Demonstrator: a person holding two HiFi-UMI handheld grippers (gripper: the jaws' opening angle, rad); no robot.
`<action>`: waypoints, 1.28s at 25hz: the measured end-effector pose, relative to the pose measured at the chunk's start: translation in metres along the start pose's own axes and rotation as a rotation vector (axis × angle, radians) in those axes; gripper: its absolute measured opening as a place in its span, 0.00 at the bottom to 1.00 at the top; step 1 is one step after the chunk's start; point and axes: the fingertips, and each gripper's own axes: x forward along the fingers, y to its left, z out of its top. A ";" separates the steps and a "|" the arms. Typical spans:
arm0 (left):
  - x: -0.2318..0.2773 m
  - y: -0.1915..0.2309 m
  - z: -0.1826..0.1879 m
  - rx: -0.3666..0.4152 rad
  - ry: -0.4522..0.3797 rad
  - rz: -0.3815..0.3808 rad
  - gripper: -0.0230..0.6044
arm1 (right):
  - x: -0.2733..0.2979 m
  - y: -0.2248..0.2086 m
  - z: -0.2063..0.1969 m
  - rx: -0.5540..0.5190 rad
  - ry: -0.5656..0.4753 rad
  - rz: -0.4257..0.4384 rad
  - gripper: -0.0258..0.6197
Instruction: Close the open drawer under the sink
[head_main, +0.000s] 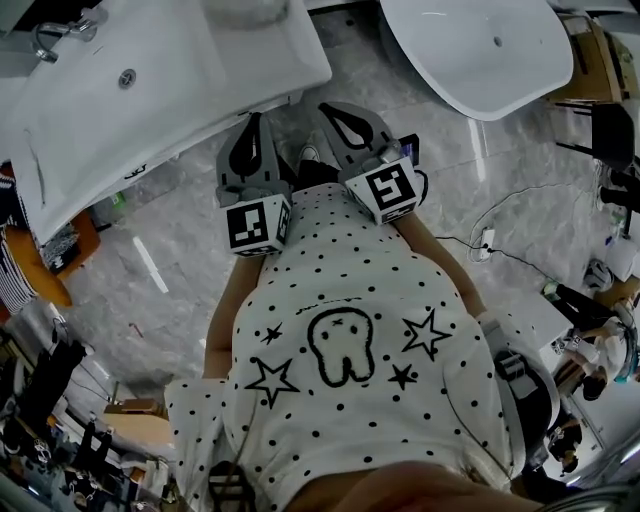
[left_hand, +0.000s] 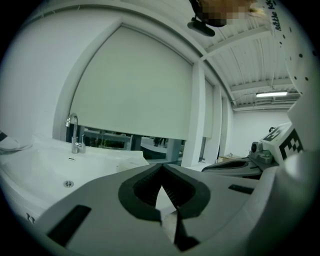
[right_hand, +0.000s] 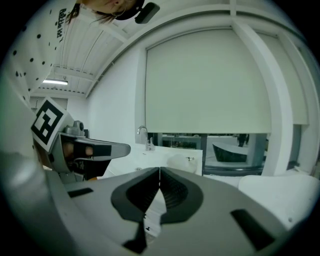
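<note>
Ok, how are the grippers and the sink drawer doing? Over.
Left gripper shut, empty. Right gripper shut, empty. Sink right ahead; its drawer out of sight. No obstacle seen.

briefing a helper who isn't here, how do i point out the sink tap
Find the white rectangular sink at the head view's upper left, not the oval white basin to its right. Beyond its flat round drain, at the back rim, is the tap: upright chrome with a hooked spout.
</note>
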 end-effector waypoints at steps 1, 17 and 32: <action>0.002 0.002 0.002 0.003 0.002 -0.003 0.04 | 0.001 -0.001 0.002 0.005 -0.003 -0.007 0.06; 0.002 0.012 0.006 0.017 0.020 0.003 0.05 | 0.011 0.004 0.004 0.025 -0.001 0.016 0.06; -0.007 -0.002 -0.002 0.001 0.018 0.000 0.05 | 0.000 0.006 -0.001 0.007 0.004 0.034 0.06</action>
